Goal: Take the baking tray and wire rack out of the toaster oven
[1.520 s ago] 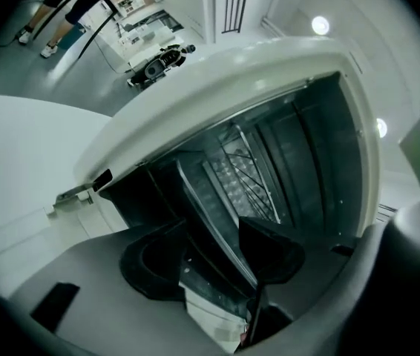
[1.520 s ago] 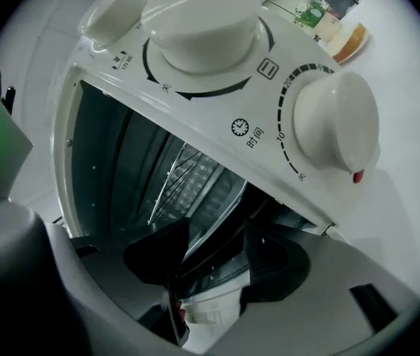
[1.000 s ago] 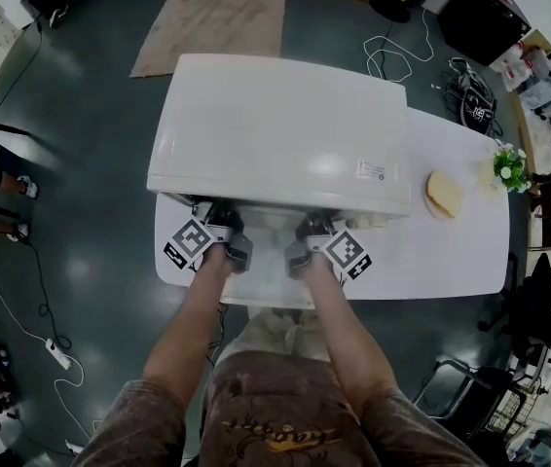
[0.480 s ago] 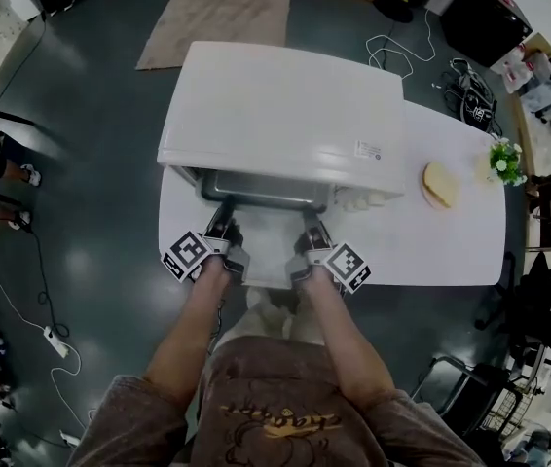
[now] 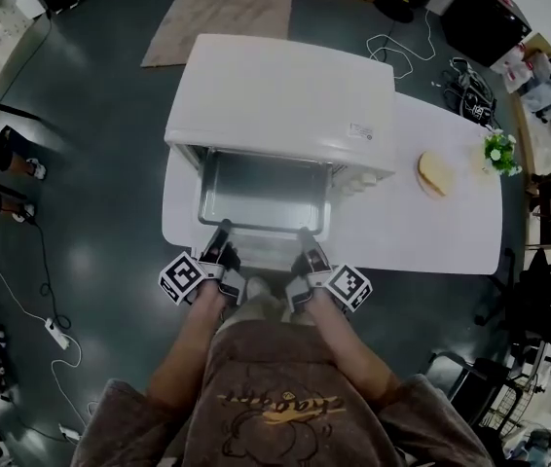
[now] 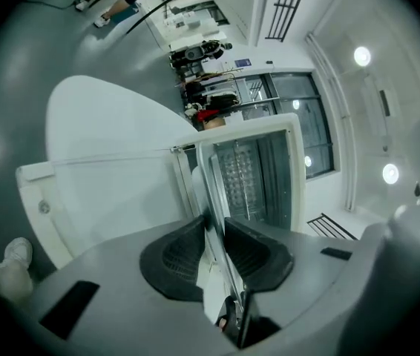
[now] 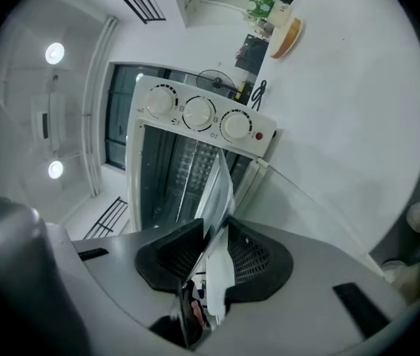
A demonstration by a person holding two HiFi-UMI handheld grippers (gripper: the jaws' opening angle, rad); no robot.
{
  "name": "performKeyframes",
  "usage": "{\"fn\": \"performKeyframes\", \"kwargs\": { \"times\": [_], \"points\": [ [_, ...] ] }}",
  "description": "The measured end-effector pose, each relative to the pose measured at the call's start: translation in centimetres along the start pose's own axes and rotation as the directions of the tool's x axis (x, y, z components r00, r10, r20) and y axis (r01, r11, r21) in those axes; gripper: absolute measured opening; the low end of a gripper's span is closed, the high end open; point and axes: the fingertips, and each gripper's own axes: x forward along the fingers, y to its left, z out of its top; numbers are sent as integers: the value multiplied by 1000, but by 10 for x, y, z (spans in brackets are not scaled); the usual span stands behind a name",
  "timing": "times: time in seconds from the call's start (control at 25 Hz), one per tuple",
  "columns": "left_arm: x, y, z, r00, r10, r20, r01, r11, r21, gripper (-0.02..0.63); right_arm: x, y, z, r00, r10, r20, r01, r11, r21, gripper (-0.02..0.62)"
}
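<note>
Tray [image 5: 261,197] is about halfway out of the oven [image 5: 285,86], as far as I can judge from above. Left gripper [image 5: 223,233] and right gripper [image 5: 307,235] pinch its front rim. Their jaws have just been closing on it, and they're spaced apart to keep it level.

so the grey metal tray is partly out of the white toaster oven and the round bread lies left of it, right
No, the head view shows the round bread right of the white toaster oven; the grey metal tray is partly out.
</note>
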Motion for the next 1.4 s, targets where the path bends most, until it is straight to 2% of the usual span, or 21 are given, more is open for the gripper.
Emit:
{"fn": "performKeyframes", "kwargs": {
  "times": [0.44, 0.56, 0.72, 0.88, 1.0, 1.08, 1.28, 1.4],
  "points": [
    [-70, -18, -42, 1000, 6, -20, -7, 999, -42, 75, -70, 22, -17, 996, 35, -84, -38, 999, -36, 89],
    [-84, -25, -61, 999, 4, -54, -6, 999, -42, 75, -100, 12, -21, 995, -26, -98, 25, 1000, -10, 89],
    [-86, -38, -89, 992, 2, -128, -5, 1000, -26, 75, -136, 8, -9, 997, -41, -64, 41, 999, -9, 89],
    [-73, -50, -118, 976, 3, -216, -5, 1000, -9, 75, -165, 8, 15, 999, -34, 17, 34, 999, -8, 89],
    [-55, -61, -142, 956, -15, -293, 15, 1000, -3, 75, -187, 3, 36, 994, -47, 96, 49, 999, -21, 89],
    [-40, -69, -161, 935, -33, -354, 38, 999, 6, 75, -203, -3, 53, 987, -59, 151, 65, 997, -37, 89],
    [-9, -93, -216, 859, -60, -508, 86, 996, 29, 74, -256, -28, 82, 940, -149, 308, 137, 989, 61, 87],
    [4, -104, -250, 822, -67, -566, 104, 994, 33, 72, -282, -37, 104, 918, -137, 372, 130, 991, 43, 86]
  ]
}}
